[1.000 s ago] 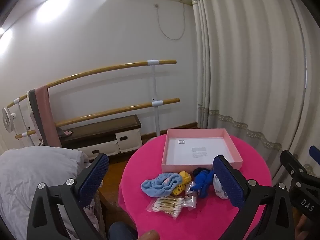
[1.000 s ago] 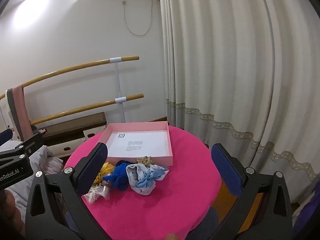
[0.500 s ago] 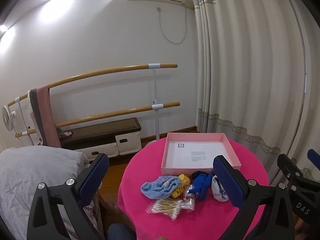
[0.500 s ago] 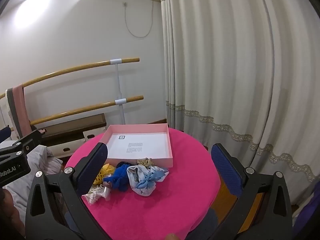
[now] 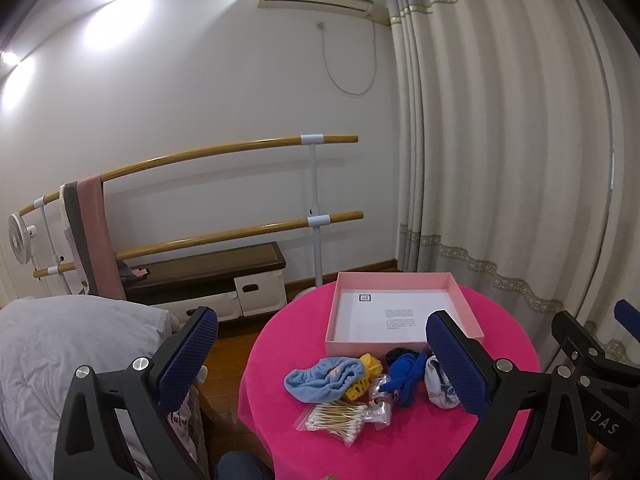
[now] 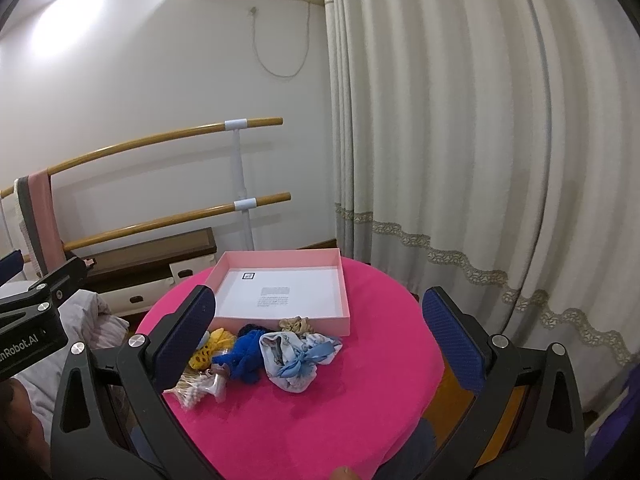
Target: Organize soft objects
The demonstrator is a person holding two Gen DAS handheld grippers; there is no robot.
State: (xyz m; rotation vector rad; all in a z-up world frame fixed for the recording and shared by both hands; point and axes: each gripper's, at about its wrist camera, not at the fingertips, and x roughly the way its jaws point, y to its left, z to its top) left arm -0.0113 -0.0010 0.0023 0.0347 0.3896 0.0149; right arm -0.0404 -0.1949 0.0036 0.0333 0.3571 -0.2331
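Note:
A round table with a pink cloth [image 5: 420, 432] [image 6: 360, 400] carries an empty pink box [image 5: 404, 344] [image 6: 280, 322]. In front of the box lie a light blue cloth [image 5: 324, 374], a yellow mesh piece [image 5: 366, 372] [image 6: 212, 346], a dark blue cloth [image 5: 404, 370] [image 6: 244, 354], a white and blue patterned cloth [image 6: 298, 354] [image 5: 438, 384], a beige scrunchie [image 6: 296, 324] and a bag of cotton swabs [image 5: 336, 420] [image 6: 196, 386]. My left gripper [image 5: 320, 352] is open, held above and short of the pile. My right gripper [image 6: 318, 336] is open too, nothing between its fingers.
A small clear bag [image 5: 380, 398] sits among the cloths. Left of the table stand a bed [image 5: 60, 352], a low bench with drawers [image 5: 200, 280] and a wooden double barre [image 5: 224, 192]. Curtains [image 6: 480, 160] hang close behind the table on the right.
Both views have pitched slightly downward, so the wall and the air conditioner sit lower in frame. The objects on the table have not moved. Both grippers stay open.

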